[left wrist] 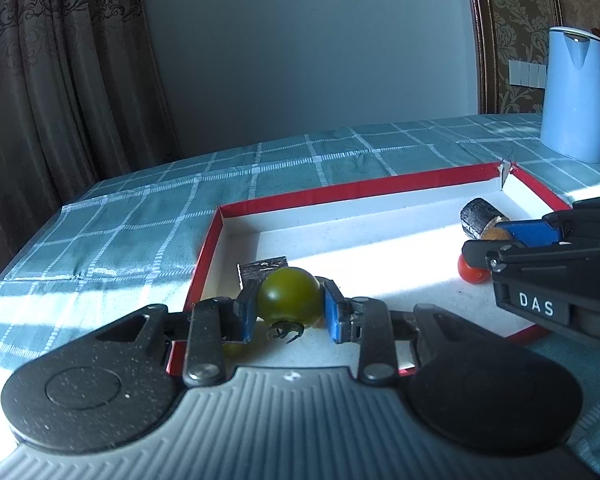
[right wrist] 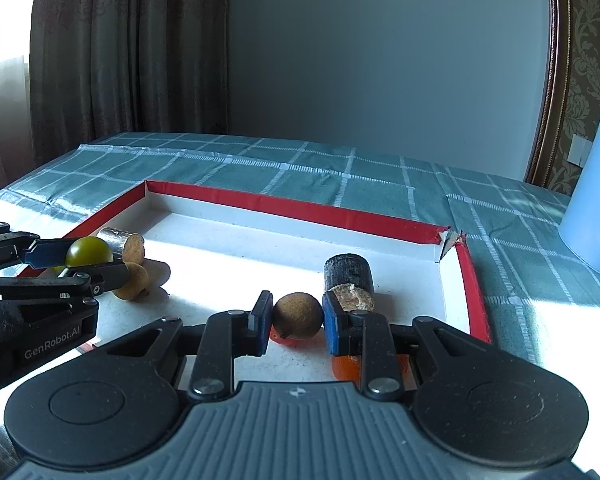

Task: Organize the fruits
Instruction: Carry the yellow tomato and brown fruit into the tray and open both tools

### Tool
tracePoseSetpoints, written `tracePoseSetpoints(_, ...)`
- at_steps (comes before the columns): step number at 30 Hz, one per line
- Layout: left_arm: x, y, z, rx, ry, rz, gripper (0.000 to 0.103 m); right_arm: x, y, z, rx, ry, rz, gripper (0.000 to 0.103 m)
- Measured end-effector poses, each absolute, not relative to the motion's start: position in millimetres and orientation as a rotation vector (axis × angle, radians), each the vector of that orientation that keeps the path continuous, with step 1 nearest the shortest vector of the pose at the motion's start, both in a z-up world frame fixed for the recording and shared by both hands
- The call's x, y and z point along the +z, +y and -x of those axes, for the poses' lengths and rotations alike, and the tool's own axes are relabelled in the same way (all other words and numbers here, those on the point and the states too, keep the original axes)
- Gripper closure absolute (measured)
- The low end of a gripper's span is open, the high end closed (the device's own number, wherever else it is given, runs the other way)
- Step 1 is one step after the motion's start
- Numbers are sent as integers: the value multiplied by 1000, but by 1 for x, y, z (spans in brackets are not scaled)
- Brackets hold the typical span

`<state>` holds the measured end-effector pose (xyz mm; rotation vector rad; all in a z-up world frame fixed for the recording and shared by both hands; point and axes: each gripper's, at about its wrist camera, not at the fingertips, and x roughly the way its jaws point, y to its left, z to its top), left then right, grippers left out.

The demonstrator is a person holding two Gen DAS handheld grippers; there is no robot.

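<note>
Low in the centre of the left wrist view, the left gripper (left wrist: pixel 289 312) is clamped on a green tomato (left wrist: pixel 289 295), its stem end facing the camera, above the near-left corner of a red-rimmed tray (left wrist: pixel 340 194). Low in the centre of the right wrist view, the right gripper (right wrist: pixel 296 322) is clamped on a brown fruit (right wrist: pixel 298 315), with a red tomato (right wrist: pixel 282 338) just beneath it on the tray floor and a dark cylinder (right wrist: pixel 348 272) just behind its right finger. More brown pieces (right wrist: pixel 134 276) lie at middle left of that view, beside the left gripper. Both fruits are round and smooth, held only at their widest points, so my worry is that either could squirt out of the pads if the grip slackens or the wrist tilts. A dropped fruit would likely roll across the flat tray or over its low rim onto the checked worktop (right wrist: pixel 340 168). Squeezing harder could bruise or split the green tomato. Lowering the brown fruit straight down would press it onto the red tomato. The torn far-right tray corner (right wrist: pixel 448 240) offers a gap.
</note>
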<state>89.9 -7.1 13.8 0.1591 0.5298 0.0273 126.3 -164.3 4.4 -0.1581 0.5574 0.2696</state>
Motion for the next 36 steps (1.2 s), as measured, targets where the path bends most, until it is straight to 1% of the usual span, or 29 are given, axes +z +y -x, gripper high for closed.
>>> tracePoseSetpoints(3,13,-8,-92,35,526,-160,72,4,-161,-129,260,545,169,77)
tracePoseSetpoints(5,13,-9,-95,43,521,-166,69,4,-160,-132,252,541,169,77)
tracePoseSetpoints(13,12,-10,-109,67,525,-166,69,3,-148,-145,234,525,211,77)
tracePoseSetpoints(18,10,-9,-116,56,545,-159,67,-6,-143,-160,240,595,212,77)
tracePoseSetpoints(21,8,-7,-119,64,565,-151,60,-8,-145,-162,241,613,199,77)
tracePoseSetpoints(22,7,-7,-120,66,570,-151,55,-8,-145,-162,243,614,196,77)
tracePoseSetpoints(23,7,-6,-121,70,577,-149,45,-7,-145,-161,246,614,196,77)
tracePoseSetpoints(24,6,-6,-121,70,579,-148,41,-8,-144,-161,245,616,202,76)
tracePoseSetpoints(25,6,-6,-121,71,576,-147,40,-8,-143,-161,245,619,206,75)
tracePoseSetpoints(27,7,-6,-120,75,570,-149,36,-9,-143,-160,246,616,209,71)
tracePoseSetpoints(29,7,-5,-119,98,567,-149,28,-8,-145,-159,251,614,193,66)
tracePoseSetpoints(31,8,-4,-118,96,561,-141,27,-6,-150,-157,242,609,170,62)
tracePoseSetpoints(33,9,-2,-117,105,560,-134,22,-4,-155,-153,228,590,148,52)
tracePoseSetpoints(34,9,-2,-117,109,557,-133,19,-3,-156,-151,215,580,141,49)
tracePoseSetpoints(36,11,-1,-114,115,541,-135,19,0,-161,-146,205,556,127,40)
